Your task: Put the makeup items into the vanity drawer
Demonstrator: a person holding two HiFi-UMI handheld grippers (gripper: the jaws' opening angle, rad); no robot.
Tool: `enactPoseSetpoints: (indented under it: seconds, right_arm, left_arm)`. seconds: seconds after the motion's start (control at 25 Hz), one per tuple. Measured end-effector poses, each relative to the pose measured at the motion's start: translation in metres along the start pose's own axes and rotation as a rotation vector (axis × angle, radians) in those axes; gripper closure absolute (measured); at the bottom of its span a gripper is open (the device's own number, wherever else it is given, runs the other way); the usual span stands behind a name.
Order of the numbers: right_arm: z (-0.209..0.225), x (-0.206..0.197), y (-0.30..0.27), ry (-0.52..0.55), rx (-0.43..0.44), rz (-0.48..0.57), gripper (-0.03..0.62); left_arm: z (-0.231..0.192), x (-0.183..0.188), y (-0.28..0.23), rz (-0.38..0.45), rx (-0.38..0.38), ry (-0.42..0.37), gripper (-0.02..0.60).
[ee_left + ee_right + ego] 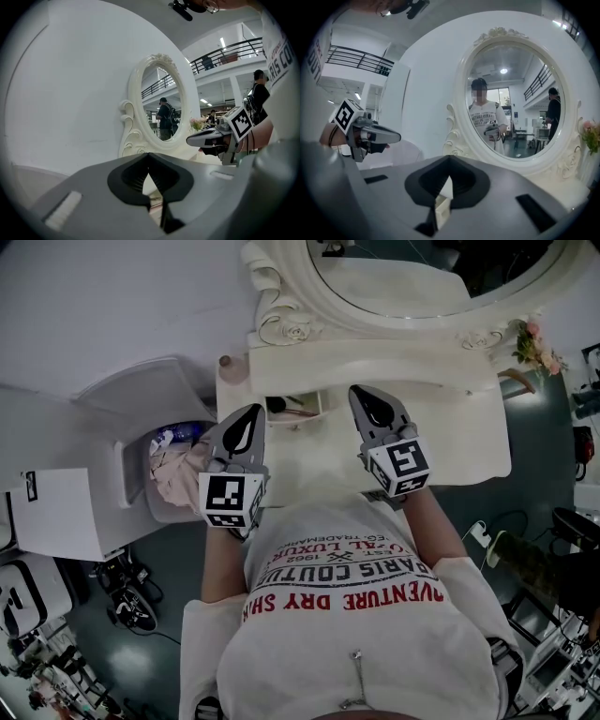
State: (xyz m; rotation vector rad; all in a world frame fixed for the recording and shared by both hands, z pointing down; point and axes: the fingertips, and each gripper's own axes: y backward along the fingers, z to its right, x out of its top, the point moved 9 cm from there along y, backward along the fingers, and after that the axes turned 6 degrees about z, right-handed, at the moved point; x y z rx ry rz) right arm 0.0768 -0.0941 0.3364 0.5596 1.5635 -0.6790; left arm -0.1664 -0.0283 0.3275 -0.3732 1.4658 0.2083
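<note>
I stand over a cream vanity [469, 442] with an oval mirror [422, 277]. Below its raised shelf, a small drawer [320, 405] stands open, with a dark item [276, 405] and a thin stick-like item inside. My left gripper [250, 418] hovers just left of the drawer, shut and holding nothing. My right gripper [367, 399] hangs to the right of the drawer, also shut and empty. In the left gripper view the closed jaw tips [149, 157] point at the mirror frame, and the right gripper [208, 138] shows beside them. The right gripper view shows its own closed tips [450, 159].
A small pinkish bottle [226, 363] stands at the vanity's far left corner. Pink flowers [536, 341] sit at the right end of the shelf. A bin [178, 474] with pale cloth is on the floor to the left, next to white furniture [66, 512].
</note>
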Motion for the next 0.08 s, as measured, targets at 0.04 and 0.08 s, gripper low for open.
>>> enactPoseSetpoints:
  seconds: [0.04, 0.08]
  right_arm:
    - [-0.0002, -0.0004, 0.0012, 0.000, 0.001, -0.001, 0.586]
    - [-0.0004, -0.0008, 0.0023, 0.000, 0.003, -0.002, 0.586]
  left_arm:
    - [0.0005, 0.0003, 0.0006, 0.003, 0.001, 0.004, 0.571]
    - [0.0011, 0.0008, 0.0012, 0.006, 0.001, 0.008, 0.571]
